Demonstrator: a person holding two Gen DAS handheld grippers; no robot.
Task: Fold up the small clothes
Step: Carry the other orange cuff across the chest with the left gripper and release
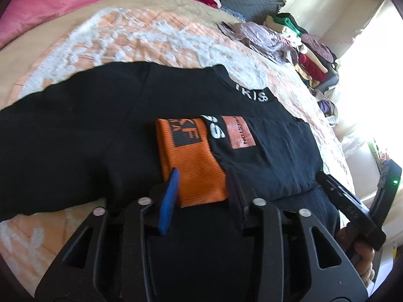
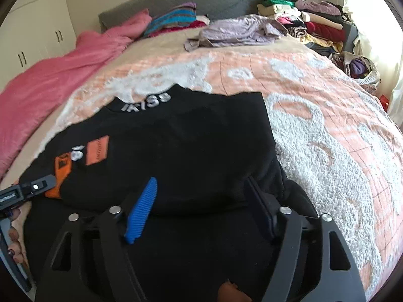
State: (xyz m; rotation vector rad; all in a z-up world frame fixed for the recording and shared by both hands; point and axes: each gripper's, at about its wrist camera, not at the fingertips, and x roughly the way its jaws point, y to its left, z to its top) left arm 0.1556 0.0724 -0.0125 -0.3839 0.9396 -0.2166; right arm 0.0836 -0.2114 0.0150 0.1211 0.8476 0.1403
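Observation:
A black sweatshirt (image 1: 100, 130) lies flat on the bed, white lettering on its collar (image 1: 252, 93). Its sleeve with an orange cuff (image 1: 191, 156) is folded across the chest beside an orange patch (image 1: 240, 132). My left gripper (image 1: 201, 191) hovers low over the hem, open, the cuff's end lying flat between its fingers. In the right wrist view the sweatshirt (image 2: 189, 146) fills the middle. My right gripper (image 2: 201, 191) stands open over its near edge, with a bulge of black cloth between the blue pad (image 2: 143, 209) and the dark finger (image 2: 259, 201). The left gripper's tip (image 2: 35, 187) touches the orange cuff (image 2: 61, 173).
The bed has a peach and white bedspread (image 2: 327, 130). A pink blanket (image 2: 63, 70) lies at the left, a lilac garment (image 2: 239, 30) at the far end, and a pile of clothes (image 2: 314, 20) at the far right. A hand (image 1: 360, 256) holds the right gripper's handle.

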